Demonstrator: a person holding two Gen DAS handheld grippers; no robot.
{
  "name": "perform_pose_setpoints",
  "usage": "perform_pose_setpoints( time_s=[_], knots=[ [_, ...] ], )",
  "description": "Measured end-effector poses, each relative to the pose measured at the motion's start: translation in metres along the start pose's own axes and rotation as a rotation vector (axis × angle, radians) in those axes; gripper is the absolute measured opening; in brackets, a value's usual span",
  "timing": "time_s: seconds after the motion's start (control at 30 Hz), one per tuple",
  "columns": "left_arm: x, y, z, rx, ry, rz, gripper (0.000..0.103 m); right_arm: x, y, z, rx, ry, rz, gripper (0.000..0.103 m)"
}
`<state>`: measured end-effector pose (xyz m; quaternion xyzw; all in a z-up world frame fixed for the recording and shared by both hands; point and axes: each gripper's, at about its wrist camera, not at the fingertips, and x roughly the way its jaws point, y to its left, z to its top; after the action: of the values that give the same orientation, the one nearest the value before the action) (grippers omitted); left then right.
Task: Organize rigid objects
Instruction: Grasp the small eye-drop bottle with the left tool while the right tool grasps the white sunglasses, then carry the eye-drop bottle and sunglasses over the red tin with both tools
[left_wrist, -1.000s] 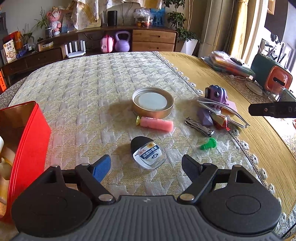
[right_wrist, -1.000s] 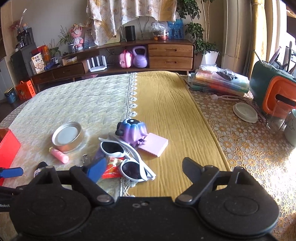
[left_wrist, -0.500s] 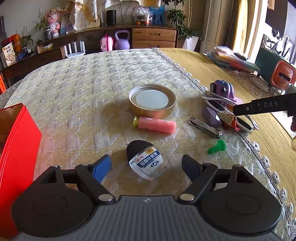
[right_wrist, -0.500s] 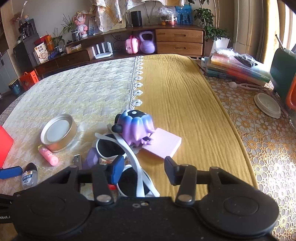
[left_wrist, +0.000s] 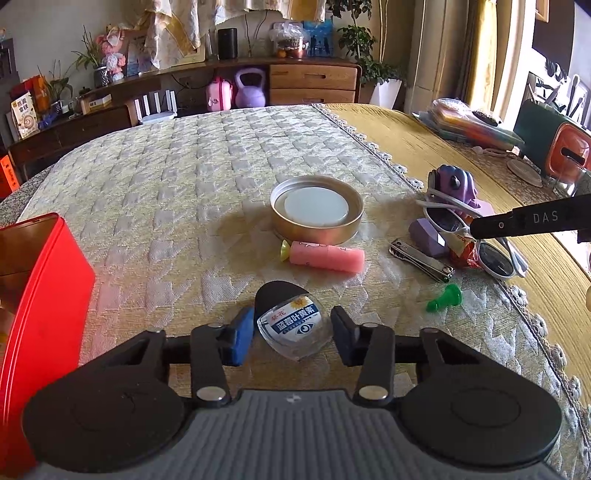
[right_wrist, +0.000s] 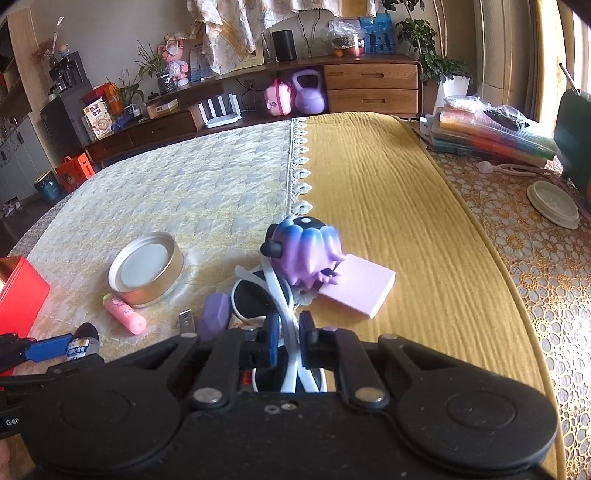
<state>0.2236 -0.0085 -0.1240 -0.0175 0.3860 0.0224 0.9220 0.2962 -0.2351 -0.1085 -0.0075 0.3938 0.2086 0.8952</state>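
Observation:
My left gripper (left_wrist: 292, 334) is open around a small clear bottle with a black cap (left_wrist: 291, 323) that lies on the quilted cloth; a gap shows on both sides. My right gripper (right_wrist: 288, 338) is shut on the white sunglasses (right_wrist: 280, 295), also in the left wrist view (left_wrist: 476, 236). A red box (left_wrist: 40, 295) stands at the left. Beyond lie a pink tube (left_wrist: 327, 255), a round tin lid (left_wrist: 317, 214), nail clippers (left_wrist: 421, 259), a green peg (left_wrist: 445, 298) and a purple toy (right_wrist: 306, 251).
A pink notepad (right_wrist: 356, 290) lies under the toy on the yellow cloth. A purple block (left_wrist: 424, 236) and a red wrapper (left_wrist: 463, 251) sit by the sunglasses. Stacked folders (right_wrist: 491, 134) and a white lid (right_wrist: 552, 203) are at the far right.
My left gripper moved forward and narrowed around the bottle. My right gripper moved forward and down and closed on the sunglasses.

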Motion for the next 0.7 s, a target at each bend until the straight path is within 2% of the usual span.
perform_pose_setpoints(
  time_s=[0.17, 0.37, 0.7],
  knots=[
    [-0.002, 0.001, -0.001, 0.004, 0.008, -0.002, 0.044, -0.009, 0.012, -0.005, -0.029, -0.03, -0.017, 0.006],
    [-0.009, 0.009, -0.003, -0.023, 0.024, -0.008, 0.044, -0.03, 0.018, -0.007, -0.002, -0.066, -0.032, 0.006],
    [-0.041, 0.019, -0.005, -0.034, 0.01, -0.027, 0.044, -0.071, 0.039, -0.013, 0.008, -0.115, -0.021, 0.004]
  ],
)
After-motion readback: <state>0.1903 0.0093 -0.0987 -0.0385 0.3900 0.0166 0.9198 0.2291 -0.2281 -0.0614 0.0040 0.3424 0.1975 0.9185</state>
